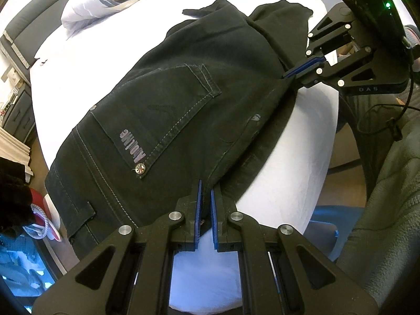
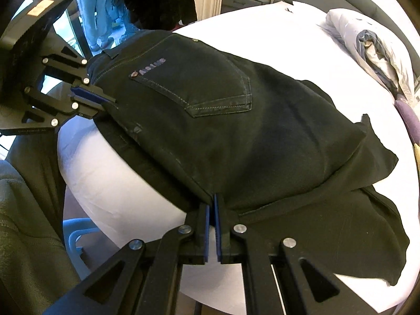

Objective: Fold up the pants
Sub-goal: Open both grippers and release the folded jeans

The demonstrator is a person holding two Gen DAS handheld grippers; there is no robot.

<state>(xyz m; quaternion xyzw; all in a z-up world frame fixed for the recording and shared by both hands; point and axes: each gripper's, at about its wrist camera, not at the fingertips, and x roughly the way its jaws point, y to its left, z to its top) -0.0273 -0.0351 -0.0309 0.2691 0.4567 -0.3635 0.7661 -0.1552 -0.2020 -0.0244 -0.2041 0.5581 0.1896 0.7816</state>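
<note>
My left wrist camera looks close along my left tongs [image 1: 206, 191] over the pants [image 1: 183, 99] toward the pillow [image 1: 105, 2], my right one along my right tongs [image 2: 211, 204] from the opposite end, and both share the pants, the bed [image 2: 288, 34] and each other's tongs.

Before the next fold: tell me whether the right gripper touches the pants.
Touching. The right wrist view shows the right gripper with its fingers pinched on the pants edge.
</note>
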